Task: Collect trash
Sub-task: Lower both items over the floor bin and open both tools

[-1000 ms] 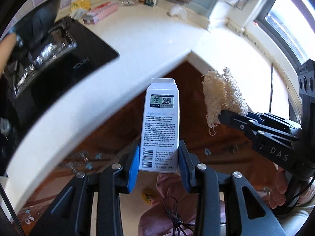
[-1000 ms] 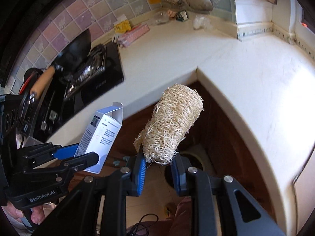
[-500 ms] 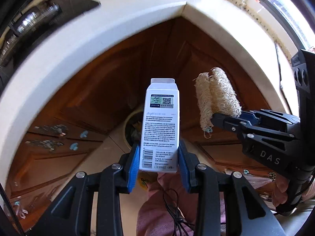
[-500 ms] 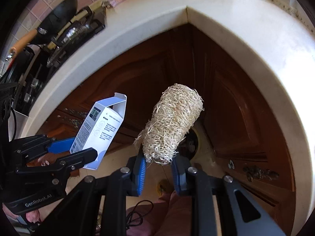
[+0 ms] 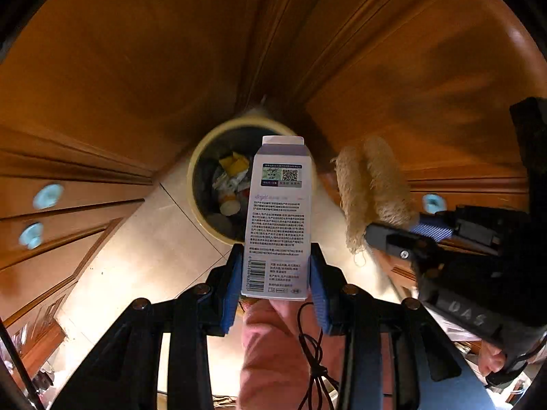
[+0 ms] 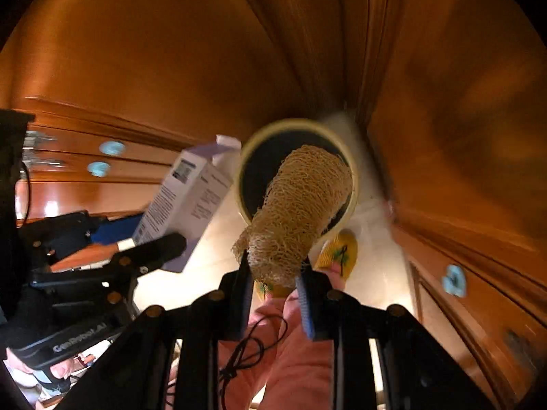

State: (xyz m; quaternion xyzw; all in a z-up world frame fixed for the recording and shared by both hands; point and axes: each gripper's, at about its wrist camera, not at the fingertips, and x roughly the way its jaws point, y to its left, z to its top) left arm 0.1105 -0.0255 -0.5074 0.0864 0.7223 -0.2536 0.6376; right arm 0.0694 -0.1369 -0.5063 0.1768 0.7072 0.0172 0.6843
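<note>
My left gripper (image 5: 276,270) is shut on a tall white printed carton (image 5: 278,212), held upright over a round cream-rimmed trash bin (image 5: 201,212) on the floor with scraps inside. My right gripper (image 6: 275,275) is shut on a tan loofah sponge (image 6: 301,205), which hangs over the same bin (image 6: 354,184). In the left wrist view the loofah (image 5: 372,188) and right gripper (image 5: 393,235) sit just right of the carton. In the right wrist view the carton (image 6: 191,198) and left gripper (image 6: 150,242) are to the left.
Brown wooden cabinet doors (image 5: 136,68) meet in a corner behind the bin, with pale blue knobs (image 5: 48,195) on the drawers at left. The floor is pale tile (image 5: 143,256). A pink-clad leg (image 5: 280,352), a yellow slipper (image 6: 338,251) and a dangling black cord (image 5: 316,358) are below.
Both grippers have dropped from counter height to low in front of the cabinets. The counter and stove have left view, and the bin now lies right beneath the carton and the loofah.
</note>
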